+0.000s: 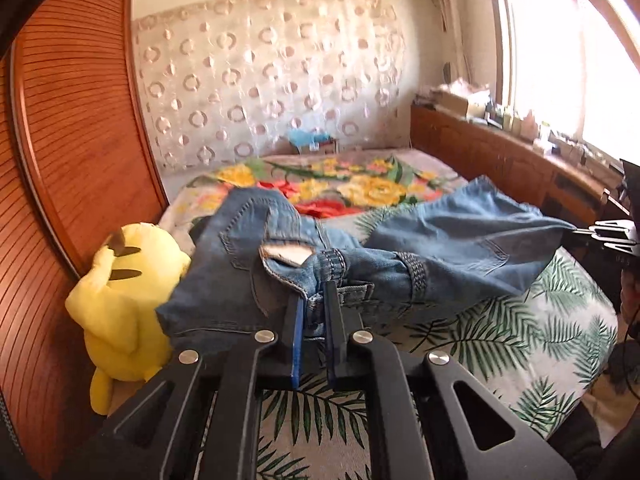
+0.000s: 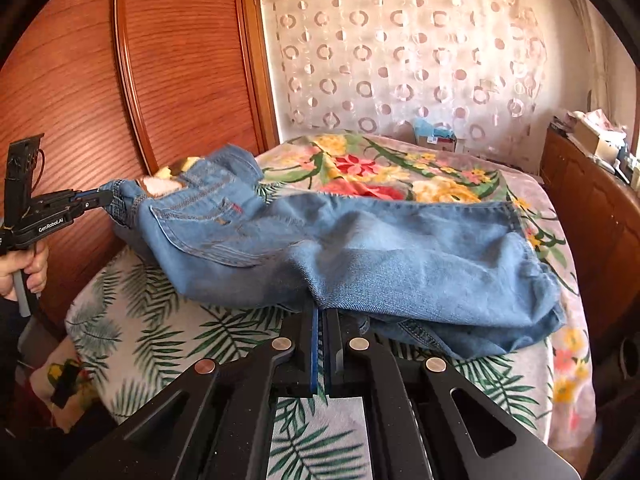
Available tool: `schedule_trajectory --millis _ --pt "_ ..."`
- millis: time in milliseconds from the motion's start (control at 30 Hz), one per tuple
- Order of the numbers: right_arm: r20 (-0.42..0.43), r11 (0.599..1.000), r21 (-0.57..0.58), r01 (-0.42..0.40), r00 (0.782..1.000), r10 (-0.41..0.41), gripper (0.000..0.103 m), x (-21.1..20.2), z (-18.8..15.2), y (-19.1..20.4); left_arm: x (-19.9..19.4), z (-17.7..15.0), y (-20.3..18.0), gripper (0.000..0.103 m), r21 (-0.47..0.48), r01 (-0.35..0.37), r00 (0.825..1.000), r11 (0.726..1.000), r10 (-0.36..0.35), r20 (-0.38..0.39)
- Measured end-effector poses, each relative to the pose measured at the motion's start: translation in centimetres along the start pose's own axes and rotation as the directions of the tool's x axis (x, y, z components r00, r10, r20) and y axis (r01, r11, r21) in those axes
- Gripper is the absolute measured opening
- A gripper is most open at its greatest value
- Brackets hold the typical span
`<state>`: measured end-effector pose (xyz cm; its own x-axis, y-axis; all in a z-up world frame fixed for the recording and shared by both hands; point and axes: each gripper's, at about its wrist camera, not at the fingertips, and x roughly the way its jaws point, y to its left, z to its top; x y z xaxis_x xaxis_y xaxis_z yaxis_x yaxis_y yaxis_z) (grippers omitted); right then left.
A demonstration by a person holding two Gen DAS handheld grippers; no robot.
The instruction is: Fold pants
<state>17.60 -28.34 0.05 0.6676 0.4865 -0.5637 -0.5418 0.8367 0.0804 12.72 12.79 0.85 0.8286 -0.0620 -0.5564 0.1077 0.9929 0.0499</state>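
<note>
Item: one pair of jeans (image 2: pixel 360 252), blue denim, lifted partly off the bed (image 2: pixel 132 320) and strung between my two tools; the middle sags onto the leaf-print cover.

Left tool (image 1: pixel 316 300): jaws nearly closed, pinching the waistband beside a belt loop. It shows in the right wrist view as well, at far left, clamped on that same bunched end.

Right tool (image 2: pixel 322 316): jaws fully closed on the denim of a leg; the cloth drapes over the tips, so I cannot see the exact bite.

Nearby: yellow plush toy (image 1: pixel 120 300) against the wooden headboard (image 1: pixel 72 140); floral blanket (image 1: pixel 340 184) farther up the bed.

Progress, as I judge it: early. Both ends are gripped, but the jeans are rumpled and twisted and I see no neat fold. Left to do: straighten the jeans, lay leg on leg, fold them over lengthwise, set them down flat.
</note>
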Motion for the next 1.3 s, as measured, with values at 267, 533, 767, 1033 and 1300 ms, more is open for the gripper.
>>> schedule_trajectory --millis 267,533,767,1033,1300 --pt "-0.023 0.999 -0.040 -0.020 1.000 0.019 0.001 -2.9 -2.6 2.0 -4.0 -3.7 0.4 0.009 -0.057 0.033 0.999 0.998 -0.033 0.001" --pt "-0.124 1.000 -0.002 -0.028 0.992 0.027 0.001 -0.3 -5.8 1.7 -2.9 -9.5 -1.6 0.010 -0.074 0.061 0.988 0.995 -0.070 -0.139" --pt "-0.125 0.998 0.050 -0.037 0.991 0.043 0.001 -0.8 -6.8 0.7 -4.5 -9.9 -1.6 0.012 -0.093 0.057 0.990 0.994 -0.068 -0.126" --pt "-0.058 0.998 0.068 0.002 0.998 0.001 0.001 -3.9 -7.4 -0.4 -6.2 -7.4 -2.6 0.050 -0.051 0.065 0.996 0.997 -0.068 -0.060" --pt "-0.010 0.991 0.116 0.066 0.998 -0.065 0.001 -4.1 -7.7 -2.2 -3.4 -5.6 -6.5 0.075 -0.003 0.150 0.987 0.989 -0.150 -0.053"
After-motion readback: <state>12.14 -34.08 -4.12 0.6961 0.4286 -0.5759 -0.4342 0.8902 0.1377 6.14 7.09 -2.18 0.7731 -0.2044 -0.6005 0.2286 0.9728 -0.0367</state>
